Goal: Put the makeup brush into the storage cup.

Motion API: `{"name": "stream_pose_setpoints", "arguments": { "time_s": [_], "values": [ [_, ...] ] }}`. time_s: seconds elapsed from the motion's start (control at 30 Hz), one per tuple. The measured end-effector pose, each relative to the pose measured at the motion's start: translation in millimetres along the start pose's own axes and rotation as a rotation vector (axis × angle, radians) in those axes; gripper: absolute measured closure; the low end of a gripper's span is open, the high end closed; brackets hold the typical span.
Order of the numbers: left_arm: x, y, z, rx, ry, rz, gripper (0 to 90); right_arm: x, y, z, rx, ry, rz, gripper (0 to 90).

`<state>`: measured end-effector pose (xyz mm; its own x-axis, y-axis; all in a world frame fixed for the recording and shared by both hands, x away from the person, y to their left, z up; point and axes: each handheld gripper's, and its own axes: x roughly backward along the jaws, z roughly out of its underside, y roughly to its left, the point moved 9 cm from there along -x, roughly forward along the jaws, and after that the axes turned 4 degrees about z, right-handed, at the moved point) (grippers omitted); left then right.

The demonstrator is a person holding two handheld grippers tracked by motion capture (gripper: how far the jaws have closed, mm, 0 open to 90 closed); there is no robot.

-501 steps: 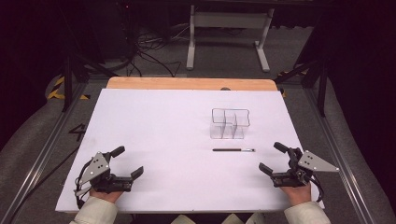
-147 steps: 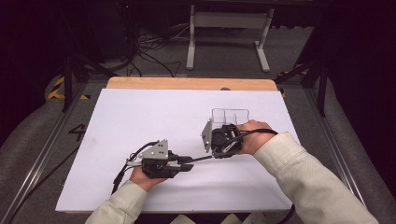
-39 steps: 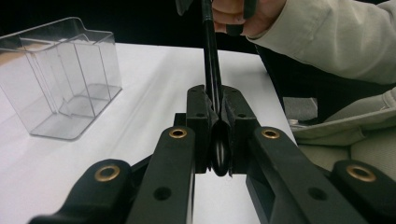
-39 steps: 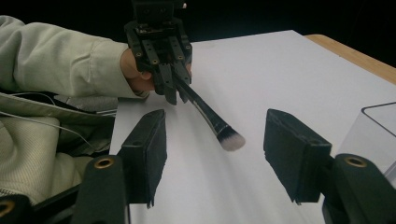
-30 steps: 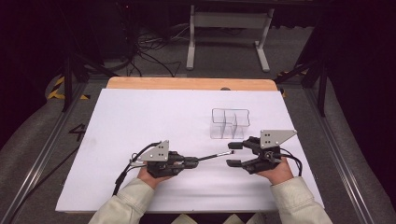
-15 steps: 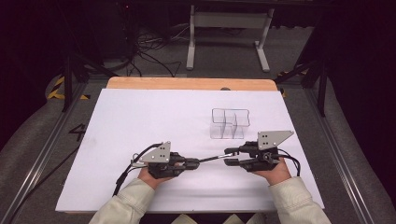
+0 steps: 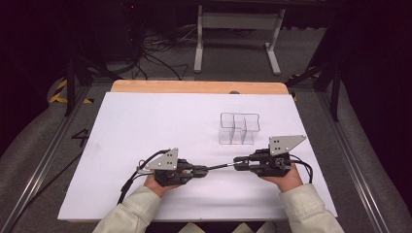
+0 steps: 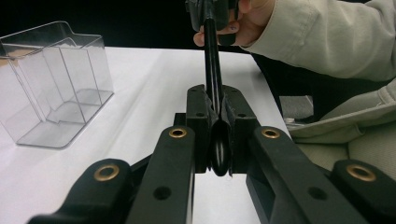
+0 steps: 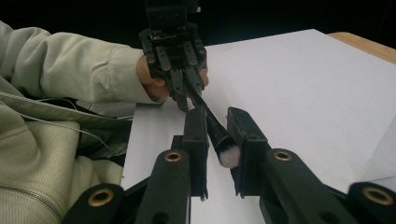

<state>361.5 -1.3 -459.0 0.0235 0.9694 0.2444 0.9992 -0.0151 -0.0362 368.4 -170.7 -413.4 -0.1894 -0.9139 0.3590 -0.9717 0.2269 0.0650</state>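
A thin black brush (image 7: 221, 167) with a white bristle tip (image 9: 229, 157) spans level between my two grippers just above the white table (image 7: 145, 126). My left gripper (image 7: 204, 170) is shut on its handle end (image 8: 219, 140), and the shaft (image 8: 212, 60) runs away to the other hand. My right gripper (image 7: 238, 162) has just been closing; the brush head (image 9: 222, 137) sits between its jaws, which press on it (image 9: 217, 116). In the right gripper view, the left gripper (image 9: 187, 95) faces me with a hand and a pale sleeve behind it.
A clear plastic divided organiser (image 7: 239, 128) stands just beyond the right gripper, at the left in the left gripper view (image 8: 51, 84). A wooden strip (image 7: 194, 87) edges the table's far side. Cables trail from both grippers.
The right gripper's jaws, spread around the brush's bristle end a second ago, have come together on it. Both hands stay where they were.
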Motion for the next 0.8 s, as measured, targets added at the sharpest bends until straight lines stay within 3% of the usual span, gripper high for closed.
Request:
{"name": "stream_pose_setpoints", "arguments": {
  "time_s": [0.37, 0.8],
  "values": [
    [-1.1, 0.5, 2.6, 0.004, 0.015, 0.006, 81.9, 1.3, 5.1, -3.1, -0.007, -0.027, -0.058, 83.3],
    [-1.5, 0.7, 3.7, 0.01, 0.022, 0.003, 81.3, 1.2, 6.1, -4.4, -0.016, -0.036, -0.071, 84.1]
  ]
}}
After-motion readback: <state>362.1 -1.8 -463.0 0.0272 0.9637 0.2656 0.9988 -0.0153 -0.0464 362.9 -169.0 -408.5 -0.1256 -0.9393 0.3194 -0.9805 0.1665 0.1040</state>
